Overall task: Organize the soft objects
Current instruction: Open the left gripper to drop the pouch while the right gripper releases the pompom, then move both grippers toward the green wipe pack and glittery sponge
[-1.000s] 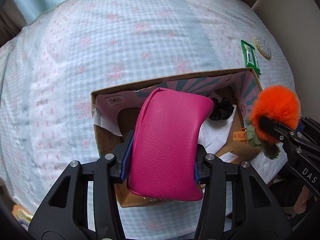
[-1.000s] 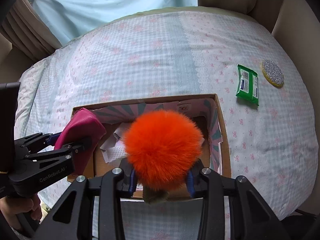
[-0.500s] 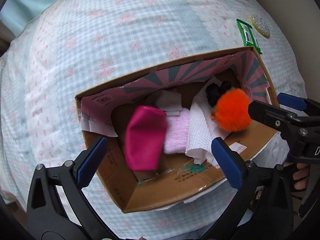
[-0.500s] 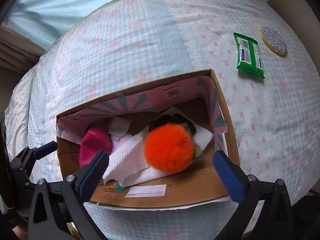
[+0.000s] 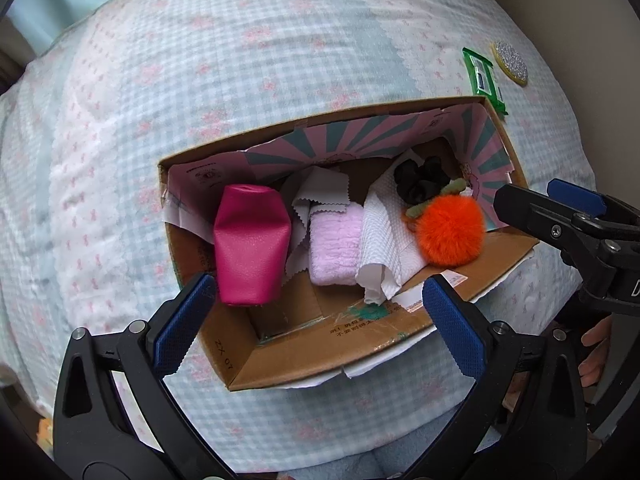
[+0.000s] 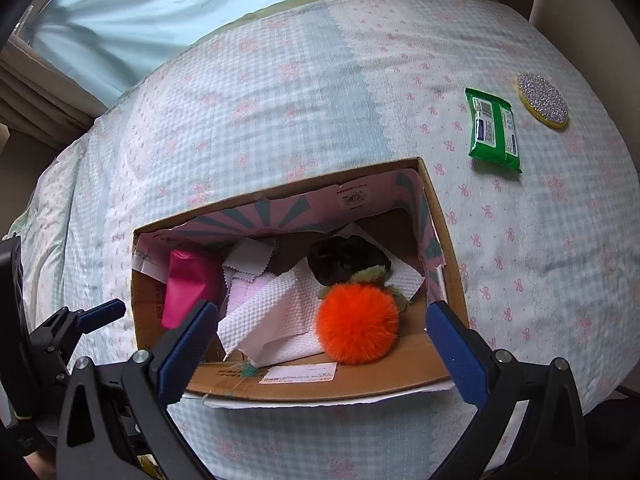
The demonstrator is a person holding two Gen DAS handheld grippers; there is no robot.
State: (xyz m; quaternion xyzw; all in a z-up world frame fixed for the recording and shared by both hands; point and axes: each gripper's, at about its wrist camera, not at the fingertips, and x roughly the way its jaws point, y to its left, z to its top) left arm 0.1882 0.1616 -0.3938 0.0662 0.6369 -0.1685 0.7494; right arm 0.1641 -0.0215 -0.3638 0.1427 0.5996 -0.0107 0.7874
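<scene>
The pink pouch (image 5: 250,244) stands at the left end of the cardboard box (image 5: 320,360), and the orange pompom (image 5: 450,230) lies at the right end on a white paper towel (image 5: 384,236). A lilac cloth (image 5: 336,248) sits between them. Above the box, the left gripper (image 5: 316,312) and right gripper (image 6: 320,344) both hang with jaws released, holding nothing. The box rests on the bed (image 6: 280,100); a green packet (image 6: 494,130) lies apart.

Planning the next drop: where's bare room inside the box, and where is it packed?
Inside the cardboard box, bare floor shows at the near side, between the pink pouch and the paper towel, below the lilac cloth. The far right corner, beyond the black item, is also bare. The middle is crowded, through to the orange pompom.
</scene>
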